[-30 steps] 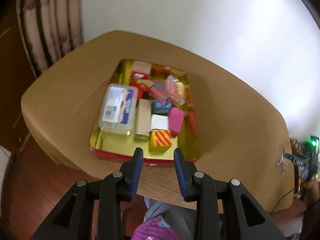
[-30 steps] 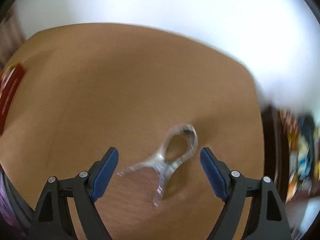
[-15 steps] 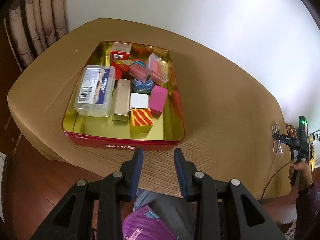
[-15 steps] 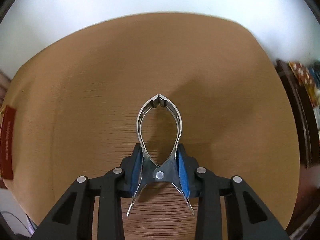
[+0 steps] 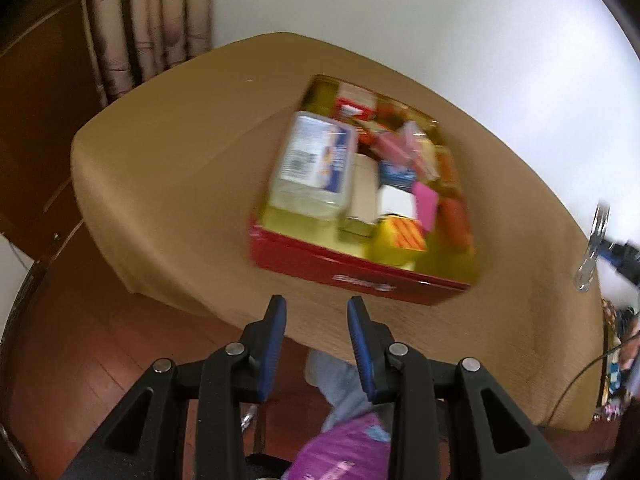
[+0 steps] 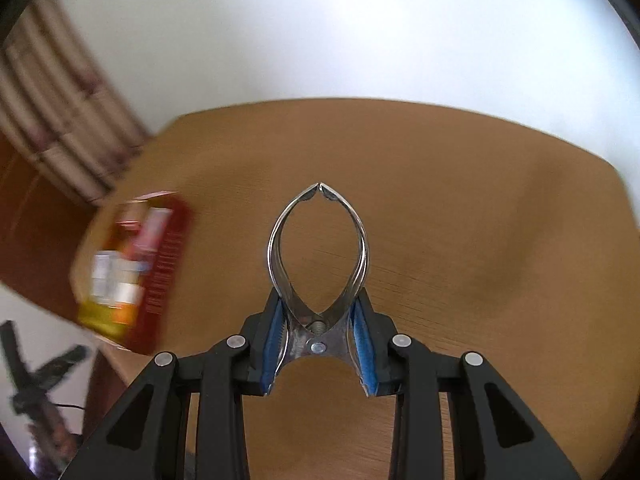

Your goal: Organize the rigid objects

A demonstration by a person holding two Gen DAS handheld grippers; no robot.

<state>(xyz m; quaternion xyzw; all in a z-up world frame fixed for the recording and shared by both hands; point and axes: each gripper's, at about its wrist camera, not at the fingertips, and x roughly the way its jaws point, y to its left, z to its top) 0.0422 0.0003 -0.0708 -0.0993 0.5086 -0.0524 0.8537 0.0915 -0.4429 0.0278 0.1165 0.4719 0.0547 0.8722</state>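
Observation:
My right gripper (image 6: 318, 344) is shut on a metal spring clip (image 6: 318, 256) and holds it above the brown table (image 6: 460, 240), its tips pointing away from me. The clip also shows in the left wrist view (image 5: 592, 248) at the far right edge. A red tin tray (image 5: 360, 276) with a gold inside holds several small boxes, among them a clear plastic box (image 5: 312, 164), a pink block (image 5: 426, 206) and a yellow striped block (image 5: 400, 236). The tray shows blurred in the right wrist view (image 6: 160, 264). My left gripper (image 5: 316, 344) is open and empty, just in front of the table's near edge.
The brown table (image 5: 168, 168) stands against a white wall. A curtain (image 5: 148, 20) hangs at the back left. Dark wooden floor (image 5: 80, 360) lies below the table's near edge. My left gripper shows blurred low left in the right wrist view (image 6: 40, 372).
My right gripper closed on the metal clip, lifted it off the table and swung left, bringing the tray into view. My left gripper stayed open while its view shifted.

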